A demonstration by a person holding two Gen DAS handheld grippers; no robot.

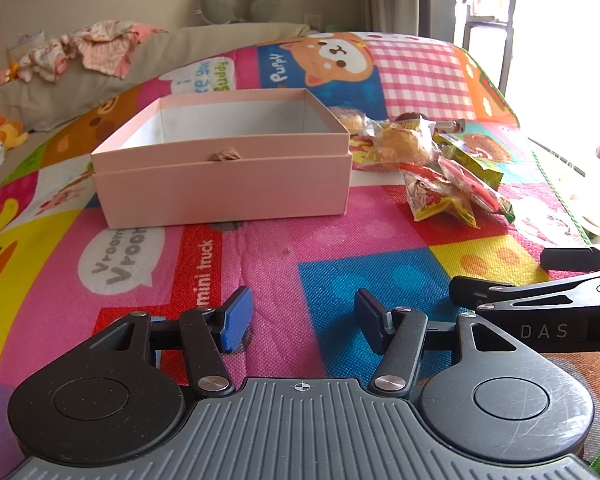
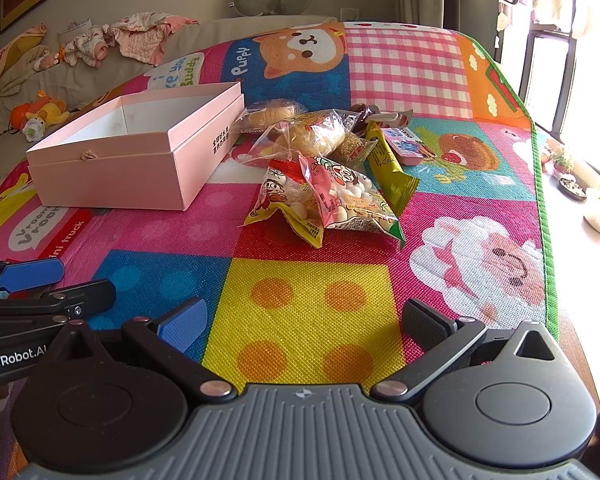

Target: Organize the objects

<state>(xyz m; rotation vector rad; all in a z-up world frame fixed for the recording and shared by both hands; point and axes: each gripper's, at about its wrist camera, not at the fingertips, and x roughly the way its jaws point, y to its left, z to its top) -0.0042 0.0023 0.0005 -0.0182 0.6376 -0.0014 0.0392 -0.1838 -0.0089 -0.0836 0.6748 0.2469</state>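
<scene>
Step in hand: start of packing; no item is lifted. Left claw (image 1: 300, 320) and right claw (image 2: 304, 324) both stand spread, empty, over the play mat (image 2: 308, 312). Snack packets (image 2: 332, 184) lie heaped just beside the open, empty pink box (image 2: 112, 176). Next: likely reach and pinch 1 packet. Beyond the mat, a sofa (image 2: 204, 36) carries clothes.

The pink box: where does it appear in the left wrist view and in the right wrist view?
Left wrist view: pink box sits at upper centre, open, snack packets to its right.
Right wrist view: it lies at upper left, packets to its right.
Shared landmark: the puppy picture on the mat beyond.
</scene>
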